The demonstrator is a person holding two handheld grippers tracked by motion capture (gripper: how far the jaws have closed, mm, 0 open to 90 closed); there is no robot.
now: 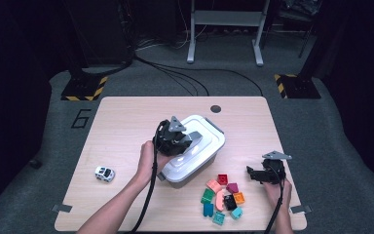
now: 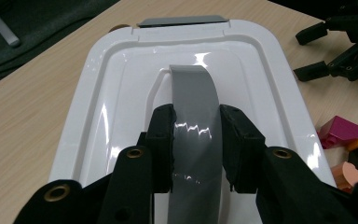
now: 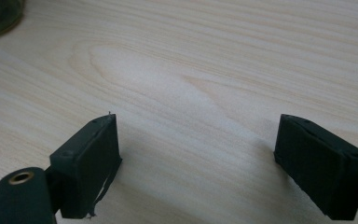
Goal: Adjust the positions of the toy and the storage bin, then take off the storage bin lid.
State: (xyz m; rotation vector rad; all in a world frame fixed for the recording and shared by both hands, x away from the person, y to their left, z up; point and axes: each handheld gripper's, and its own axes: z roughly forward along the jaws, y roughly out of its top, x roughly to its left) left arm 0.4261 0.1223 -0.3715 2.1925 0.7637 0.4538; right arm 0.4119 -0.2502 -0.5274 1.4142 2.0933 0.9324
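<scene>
A white plastic box [image 1: 209, 152] with a white lid [image 2: 121, 93] stands at the middle of the table. Its grey handle [image 2: 193, 100] arches over the lid. My left gripper [image 2: 196, 133] is shut on that grey handle, one black pad pressed on each side of it; the same gripper [image 1: 182, 139] sits over the lid in the high view. My right gripper [image 1: 251, 173] rests low at the table's right, open, and its jaws [image 3: 198, 163] stand wide apart over bare wood with nothing between them.
Several coloured toy bricks [image 1: 222, 197] lie in a loose heap at the front, between the box and the right gripper. A small white toy car [image 1: 104, 173] sits at the front left. A dark round grommet [image 1: 215, 108] marks the table's far edge.
</scene>
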